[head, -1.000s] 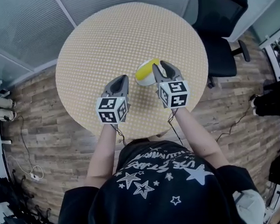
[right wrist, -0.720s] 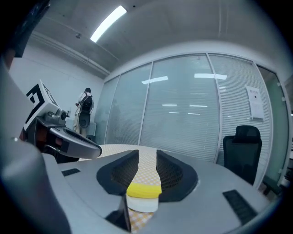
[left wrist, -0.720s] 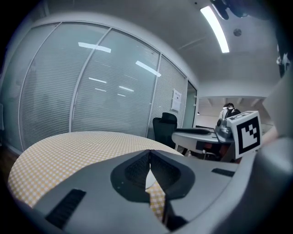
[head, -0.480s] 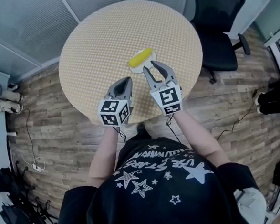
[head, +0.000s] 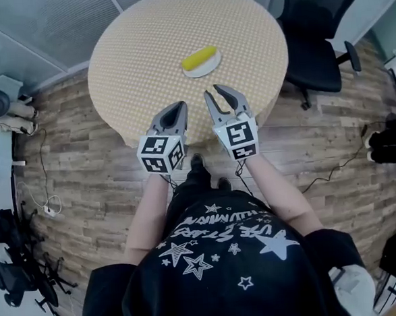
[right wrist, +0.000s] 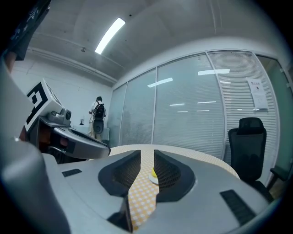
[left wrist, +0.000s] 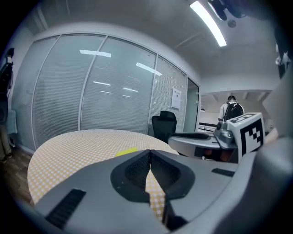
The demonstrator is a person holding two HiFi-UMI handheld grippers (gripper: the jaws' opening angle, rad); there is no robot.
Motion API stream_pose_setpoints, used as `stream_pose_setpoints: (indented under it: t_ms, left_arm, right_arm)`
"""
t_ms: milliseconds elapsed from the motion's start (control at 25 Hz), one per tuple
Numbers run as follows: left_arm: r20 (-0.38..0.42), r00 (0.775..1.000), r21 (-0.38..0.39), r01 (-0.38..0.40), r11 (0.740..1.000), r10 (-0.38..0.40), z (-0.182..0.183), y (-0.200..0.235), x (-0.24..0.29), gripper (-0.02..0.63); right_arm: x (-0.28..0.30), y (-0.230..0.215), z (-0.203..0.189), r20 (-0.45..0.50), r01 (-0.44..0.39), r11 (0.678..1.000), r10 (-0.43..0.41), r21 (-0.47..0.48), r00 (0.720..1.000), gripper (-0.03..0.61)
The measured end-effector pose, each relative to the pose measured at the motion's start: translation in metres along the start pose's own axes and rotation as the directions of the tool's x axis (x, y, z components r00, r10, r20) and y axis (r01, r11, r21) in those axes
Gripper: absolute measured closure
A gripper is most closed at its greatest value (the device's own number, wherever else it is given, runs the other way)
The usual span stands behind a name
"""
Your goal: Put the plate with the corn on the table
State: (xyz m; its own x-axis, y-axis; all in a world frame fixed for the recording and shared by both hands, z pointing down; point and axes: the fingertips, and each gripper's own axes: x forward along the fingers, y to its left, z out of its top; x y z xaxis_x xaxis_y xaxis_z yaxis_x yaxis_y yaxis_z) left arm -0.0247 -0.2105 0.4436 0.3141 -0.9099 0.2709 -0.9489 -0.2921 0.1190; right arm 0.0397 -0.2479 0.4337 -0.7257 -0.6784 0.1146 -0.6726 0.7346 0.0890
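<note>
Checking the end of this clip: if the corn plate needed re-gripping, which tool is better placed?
Right, probably. The right tool has its jaws apart, aimed at the plate, which shows between them in its own view. The left tool is shut and further aside.

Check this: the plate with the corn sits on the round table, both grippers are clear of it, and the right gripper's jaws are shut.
One point is wrong: the right gripper is open and empty, as the right gripper view shows. The plate with the corn does sit on the round table, and both grippers are clear of it.
</note>
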Motion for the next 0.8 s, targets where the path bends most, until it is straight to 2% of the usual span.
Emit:
stream_pose_setpoints:
  t_ms: [280, 520, 800]
  left_arm:
    - [-0.005, 1.0, -0.01, -0.007, 1.0, 0.007, -0.012, -0.01, -0.025, 0.606]
    - [0.032, 0.998, 0.009, 0.049, 0.999, -0.049, -0.004, -0.01, -0.038, 0.606]
    - [0.021, 0.991, 0.005, 0.13, 0.992, -0.13, -0.015, -0.006, -0.08, 0.606]
  right_arm:
    - [-0.018, 0.021, 0.001, 0.006, -0.013, 1.0, 0.013, 0.026, 1.0, 0.502]
    - [-0.03, 0.033, 0.008, -0.003, 0.054, 0.999, -0.054, 0.006, 0.999, 0.512]
    - [-0.05, 0.068, 0.015, -0.029, 0.152, 0.988, -0.152, 0.017, 0.988, 0.517]
